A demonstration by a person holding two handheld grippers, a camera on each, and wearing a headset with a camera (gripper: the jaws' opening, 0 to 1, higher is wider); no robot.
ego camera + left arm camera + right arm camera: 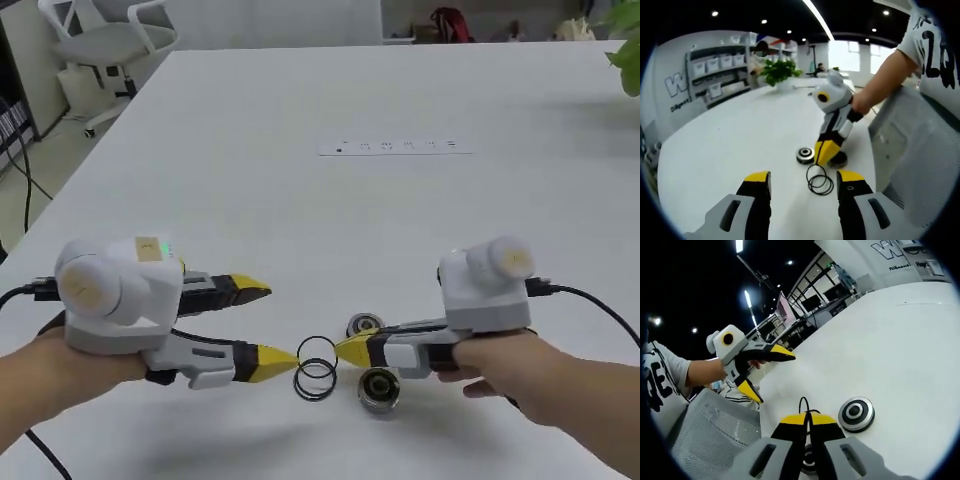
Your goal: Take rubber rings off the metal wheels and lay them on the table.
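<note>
— On the white table (400, 220) just ahead of us, two black rubber rings (315, 368) lie flat and overlapping, between our two claws.

— And the wheels?

— One metal wheel (363, 326) sits just beyond the rings. A second metal wheel (380, 388) sits beside them on the near side, under our right claw (342, 349).

— How do we hold the claws?

— The right claw's jaws are pressed together, yellow tips touching the farther ring's edge; we cannot tell whether they pinch it. Our left claw (282, 324) hangs just left of the rings, jaws wide apart, holding nothing.
</note>
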